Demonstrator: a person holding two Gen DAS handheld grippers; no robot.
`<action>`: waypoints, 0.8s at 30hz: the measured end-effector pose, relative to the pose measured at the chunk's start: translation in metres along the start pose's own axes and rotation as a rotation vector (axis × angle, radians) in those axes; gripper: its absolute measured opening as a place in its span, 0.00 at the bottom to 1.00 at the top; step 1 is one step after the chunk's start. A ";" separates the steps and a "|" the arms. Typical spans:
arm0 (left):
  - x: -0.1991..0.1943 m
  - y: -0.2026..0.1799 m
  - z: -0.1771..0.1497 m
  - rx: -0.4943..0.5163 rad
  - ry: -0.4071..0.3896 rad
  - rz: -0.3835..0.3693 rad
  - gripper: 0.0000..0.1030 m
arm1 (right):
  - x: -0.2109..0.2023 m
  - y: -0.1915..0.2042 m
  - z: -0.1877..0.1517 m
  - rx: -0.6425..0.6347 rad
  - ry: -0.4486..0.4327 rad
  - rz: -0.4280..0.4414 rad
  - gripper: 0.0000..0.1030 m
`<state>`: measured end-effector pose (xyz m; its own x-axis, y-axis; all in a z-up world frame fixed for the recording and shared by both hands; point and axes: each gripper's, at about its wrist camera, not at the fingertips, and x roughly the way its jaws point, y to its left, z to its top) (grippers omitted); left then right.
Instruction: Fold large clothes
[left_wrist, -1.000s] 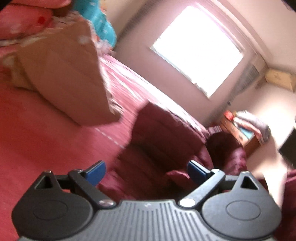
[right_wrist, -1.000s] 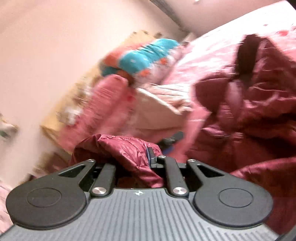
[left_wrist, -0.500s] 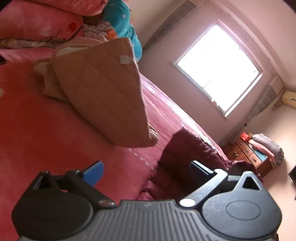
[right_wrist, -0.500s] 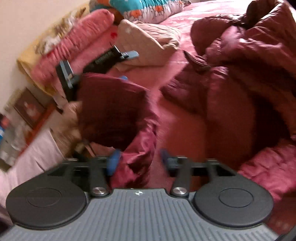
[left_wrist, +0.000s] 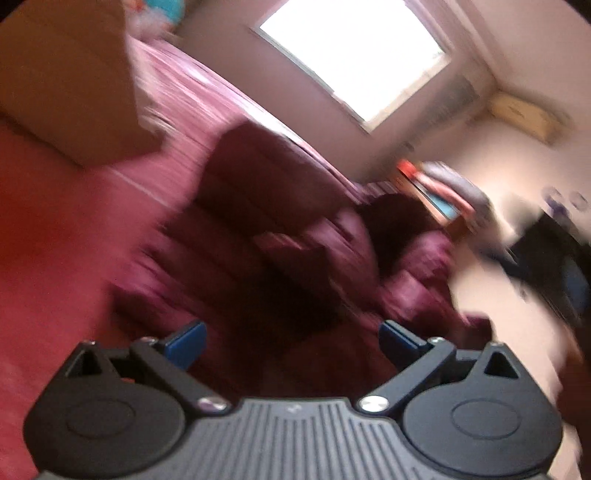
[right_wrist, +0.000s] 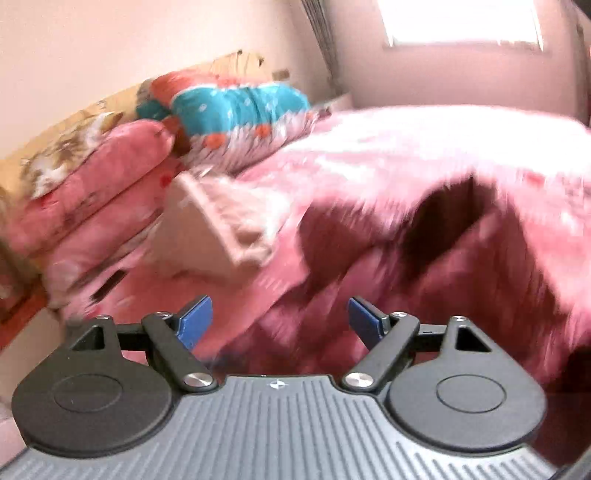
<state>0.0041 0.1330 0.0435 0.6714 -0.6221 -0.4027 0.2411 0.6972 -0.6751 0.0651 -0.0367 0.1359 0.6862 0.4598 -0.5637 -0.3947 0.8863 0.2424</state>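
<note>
On the red bed (left_wrist: 55, 236), a dark maroon puffy jacket (left_wrist: 266, 236) lies crumpled and unfolded, its bulk just beyond the left gripper (left_wrist: 291, 341). That gripper's two blue pads (left_wrist: 186, 341) stand spread wide apart, with nothing pinched between them; the jacket's lower folds sit past the gap, and the blur hides whether cloth touches either pad. Beside the jacket, toward the head of the bed, a tan quilted cushion (left_wrist: 70, 92) rests on the cover. Behind the jacket, a bright window (left_wrist: 354, 55) is set in the wall, and past the jacket's far end stands a wooden dresser (left_wrist: 443, 199) with things piled on it, too smeared to name.

From the right wrist view, the jacket (right_wrist: 461, 273) fills the right half, heaped on the bed (right_wrist: 406, 147). The right gripper (right_wrist: 280, 319) is opening, its blue pads (right_wrist: 195, 317) already far apart and holding nothing; the jacket's edge lies just beyond them. Left of the jacket sits the tan cushion (right_wrist: 221, 225), and behind that are stacked pink blankets (right_wrist: 103, 199) and a teal flowered quilt (right_wrist: 240, 107) against the wall.
</note>
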 end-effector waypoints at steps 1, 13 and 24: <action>0.004 -0.005 -0.004 0.012 0.028 -0.029 0.96 | 0.014 -0.004 0.011 -0.033 -0.001 -0.013 0.98; 0.035 -0.033 -0.043 0.060 0.246 -0.165 0.96 | 0.197 0.011 0.055 -0.612 0.194 -0.167 0.99; 0.052 -0.029 -0.047 0.008 0.268 -0.149 0.82 | 0.268 -0.031 0.037 -0.496 0.417 -0.240 0.79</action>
<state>-0.0005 0.0638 0.0129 0.4198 -0.7886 -0.4493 0.3293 0.5937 -0.7342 0.2839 0.0610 0.0069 0.5362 0.1057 -0.8374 -0.5621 0.7848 -0.2609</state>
